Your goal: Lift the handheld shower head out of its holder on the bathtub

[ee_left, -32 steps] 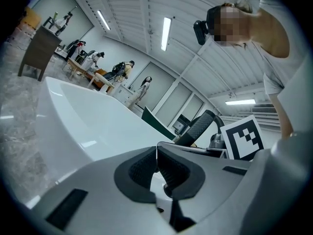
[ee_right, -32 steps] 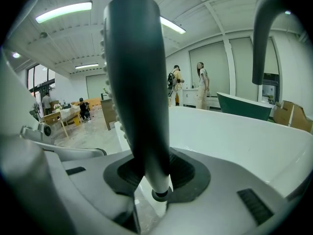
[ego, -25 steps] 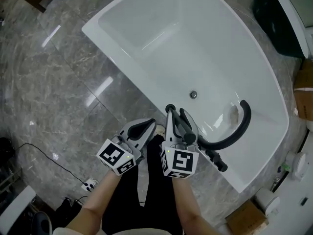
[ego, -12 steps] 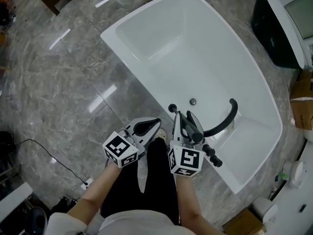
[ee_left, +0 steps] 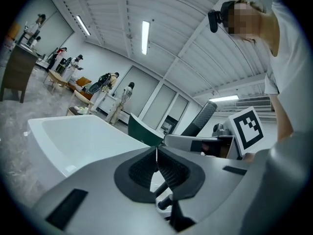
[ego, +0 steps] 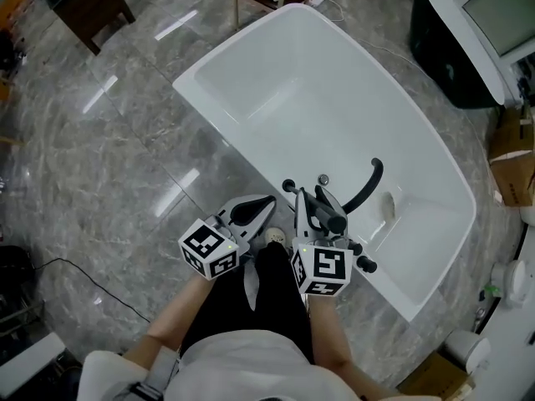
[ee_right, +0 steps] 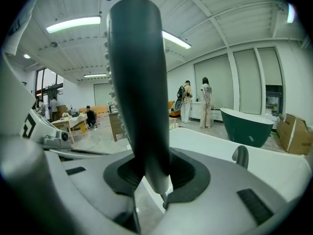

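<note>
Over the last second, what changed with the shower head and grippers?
Both grippers rose from the bathtub; the right gripper carried the shower head up, its hose drawn from a wide arc into a straighter line. Unchanged: right grip on it, left gripper shut, empty.

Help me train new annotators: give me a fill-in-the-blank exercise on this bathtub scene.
1. The right tongs are shut on the ____.
2. The left tongs are shut and hold ____.
3. The bathtub is ____ in colour.
4. The curved spout over the tub is ____ in colour.
Missing words: shower head; nothing; white; black.
</note>
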Tool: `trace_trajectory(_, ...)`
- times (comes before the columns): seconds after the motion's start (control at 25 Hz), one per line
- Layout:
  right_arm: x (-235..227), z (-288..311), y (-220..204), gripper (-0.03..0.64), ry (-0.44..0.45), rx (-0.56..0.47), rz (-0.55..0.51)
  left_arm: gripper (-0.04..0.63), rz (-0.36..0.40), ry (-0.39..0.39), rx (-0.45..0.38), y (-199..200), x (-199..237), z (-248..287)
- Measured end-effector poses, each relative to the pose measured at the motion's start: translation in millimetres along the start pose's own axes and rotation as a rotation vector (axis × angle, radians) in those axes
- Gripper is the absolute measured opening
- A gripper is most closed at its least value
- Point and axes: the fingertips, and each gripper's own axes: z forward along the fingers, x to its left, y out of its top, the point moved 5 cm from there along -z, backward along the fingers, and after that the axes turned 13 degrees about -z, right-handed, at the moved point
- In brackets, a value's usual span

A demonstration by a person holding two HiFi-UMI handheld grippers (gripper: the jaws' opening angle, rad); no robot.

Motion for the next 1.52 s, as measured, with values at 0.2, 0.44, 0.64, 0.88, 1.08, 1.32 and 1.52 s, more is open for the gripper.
trace_trajectory(0.2,-14,-24,20,0.127,0.003,-0.012,-0.019,0.012,0.019,-0.002,-0.010,15,-17,-5)
trace_trajectory(0.44,-28,-45,55,0.127,0.033,-0.033,-0.018,0.012,0.005,0.005,-0.016,32,-42,-11)
trace_trajectory(0.64,-29,-51,92,0.127,0.072,-0.101,-0.033,0.012,0.038,0.005,-0.056,58,-52,-14)
trace_trajectory(0.88,-24,-49,107,0.127,0.126,-0.136,-0.051,0.012,0.078,0.039,-0.117,76,-57,-17)
trace_trajectory(1.08,-6,-36,124,0.127,0.217,-0.161,-0.089,0.014,0.072,0.095,-0.174,85,-51,-31)
trace_trajectory(1.32,46,-12,146,0.127,0.413,-0.195,-0.158,0.012,0.053,0.247,-0.286,93,-37,-77)
trace_trajectory(1.52,117,-6,145,0.124,0.597,-0.218,-0.226,0.012,0.043,0.402,-0.406,75,-28,-146)
